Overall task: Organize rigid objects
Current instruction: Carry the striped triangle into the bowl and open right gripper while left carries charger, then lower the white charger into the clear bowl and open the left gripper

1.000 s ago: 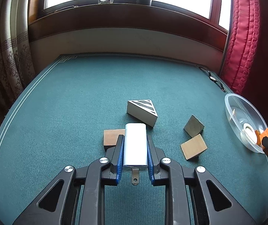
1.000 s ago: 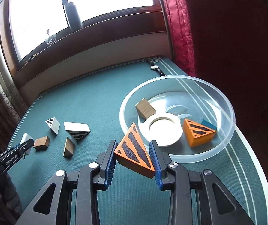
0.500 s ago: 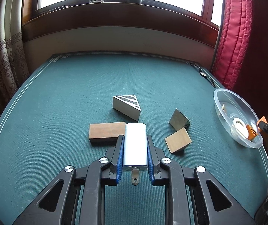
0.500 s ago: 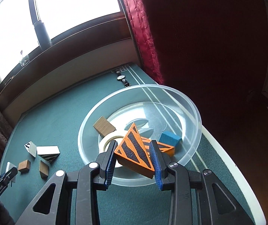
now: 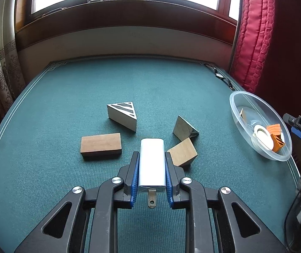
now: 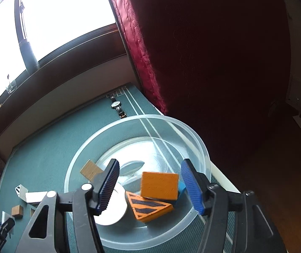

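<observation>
Meanwhile the left gripper (image 5: pixel 152 174) clamped the white charger (image 5: pixel 152 162) at lower centre; the right gripper (image 6: pixel 150 186) gaped wide over the bowl (image 6: pixel 198 143). Carrying it across risked clipping the rim.

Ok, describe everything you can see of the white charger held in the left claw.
The white charger is a smooth, glossy, rounded rectangular block, plastic by its look. It lies lengthwise along the left claw, pinched on both long sides by the blue ribbed pads. A metal prong with a small hole sticks out of its near end, toward the camera. Its far end points toward the wooden blocks on the green table. Whether it touches the table cannot be told.
</observation>
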Demonstrator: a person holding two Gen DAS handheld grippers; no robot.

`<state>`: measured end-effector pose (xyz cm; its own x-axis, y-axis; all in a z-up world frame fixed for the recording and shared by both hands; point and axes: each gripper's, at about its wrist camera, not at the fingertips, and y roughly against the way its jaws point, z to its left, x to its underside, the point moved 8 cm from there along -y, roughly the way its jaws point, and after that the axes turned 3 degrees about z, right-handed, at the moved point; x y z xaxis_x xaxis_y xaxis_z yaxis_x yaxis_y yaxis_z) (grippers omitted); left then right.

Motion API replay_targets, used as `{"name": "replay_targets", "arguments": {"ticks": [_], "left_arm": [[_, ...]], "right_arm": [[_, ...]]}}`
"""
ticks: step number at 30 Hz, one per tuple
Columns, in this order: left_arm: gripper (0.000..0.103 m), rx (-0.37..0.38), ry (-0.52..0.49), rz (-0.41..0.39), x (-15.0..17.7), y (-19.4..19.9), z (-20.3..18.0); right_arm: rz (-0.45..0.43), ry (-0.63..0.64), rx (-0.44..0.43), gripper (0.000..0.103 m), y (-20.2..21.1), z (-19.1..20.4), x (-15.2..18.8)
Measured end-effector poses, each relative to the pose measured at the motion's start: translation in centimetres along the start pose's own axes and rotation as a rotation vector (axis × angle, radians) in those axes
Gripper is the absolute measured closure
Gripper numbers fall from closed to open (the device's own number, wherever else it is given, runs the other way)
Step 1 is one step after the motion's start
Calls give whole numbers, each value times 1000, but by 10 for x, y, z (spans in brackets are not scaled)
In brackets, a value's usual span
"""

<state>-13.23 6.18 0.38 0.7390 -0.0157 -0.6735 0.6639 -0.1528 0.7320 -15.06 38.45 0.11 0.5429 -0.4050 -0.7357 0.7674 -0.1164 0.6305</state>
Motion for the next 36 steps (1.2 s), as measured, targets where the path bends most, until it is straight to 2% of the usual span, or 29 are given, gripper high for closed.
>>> {"name": "replay_targets", "arguments": {"ticks": [7, 13, 23, 36], "left_arm": [[81, 17, -41, 12, -5, -5, -26], [81, 54, -91, 17, -16, -10, -62], [81, 131, -160, 42, -36, -29, -125], [81, 183, -225, 54, -58, -56, -180]], "right_arm": [[-6, -25, 34, 37, 4, -17, 11], [-63, -20, 86, 36, 17, -27, 16], [-155, 1, 110, 33, 34, -26, 22], [-156, -46, 119, 33, 31, -36, 25]]}}
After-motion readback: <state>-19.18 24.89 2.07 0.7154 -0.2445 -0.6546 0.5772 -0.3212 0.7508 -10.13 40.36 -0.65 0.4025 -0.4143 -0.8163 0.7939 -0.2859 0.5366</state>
